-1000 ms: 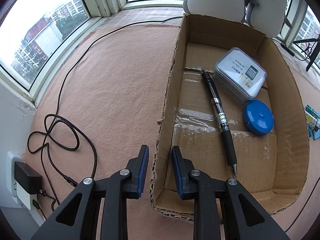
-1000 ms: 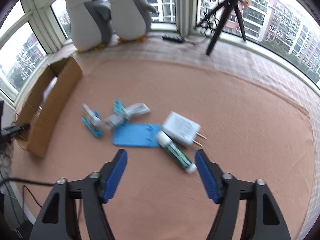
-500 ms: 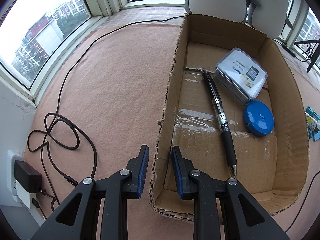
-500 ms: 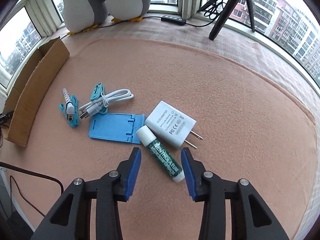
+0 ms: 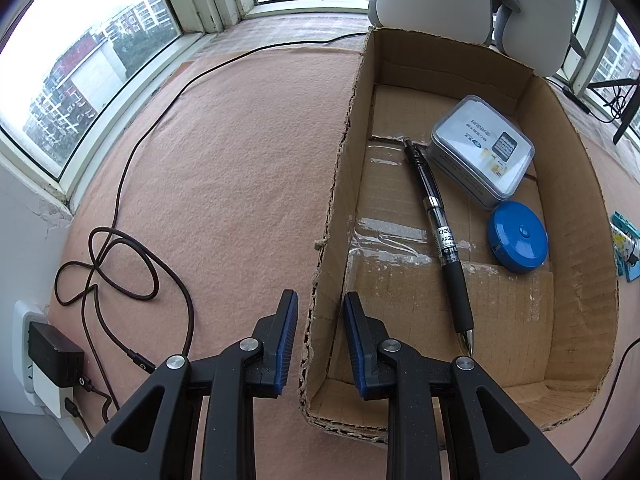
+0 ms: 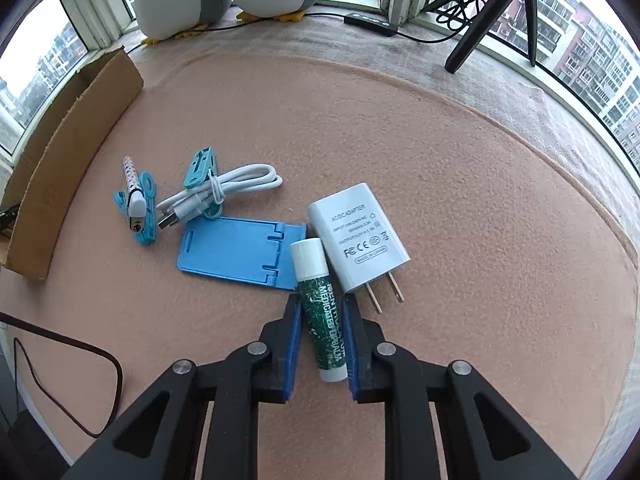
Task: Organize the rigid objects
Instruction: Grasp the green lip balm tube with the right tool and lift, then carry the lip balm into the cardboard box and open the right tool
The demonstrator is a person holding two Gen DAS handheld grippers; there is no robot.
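Observation:
My right gripper [image 6: 320, 336] has closed around a green and white lip balm tube [image 6: 320, 308] that lies on the pink felt; both blue pads touch its sides. Beside the tube lie a white charger plug [image 6: 358, 236], a blue phone stand [image 6: 236, 252], a coiled white USB cable [image 6: 224, 192] and teal clips [image 6: 138, 208]. My left gripper [image 5: 320, 336] straddles the left wall of a cardboard box [image 5: 340, 184], with a gap either side of the wall. The box holds a black pen [image 5: 440, 232], a grey tin [image 5: 480, 152] and a blue tape measure [image 5: 518, 242].
Two plush penguins [image 5: 532, 12] stand behind the box. A black cable [image 5: 120, 256] loops on the felt left of the box, running to a wall plug [image 5: 52, 356]. A black tripod [image 6: 492, 12] stands at the far right by the windows.
My right gripper moved forward and down over the lip balm and its jaws narrowed from wide open to closed on the tube. My left gripper and the box stayed still.

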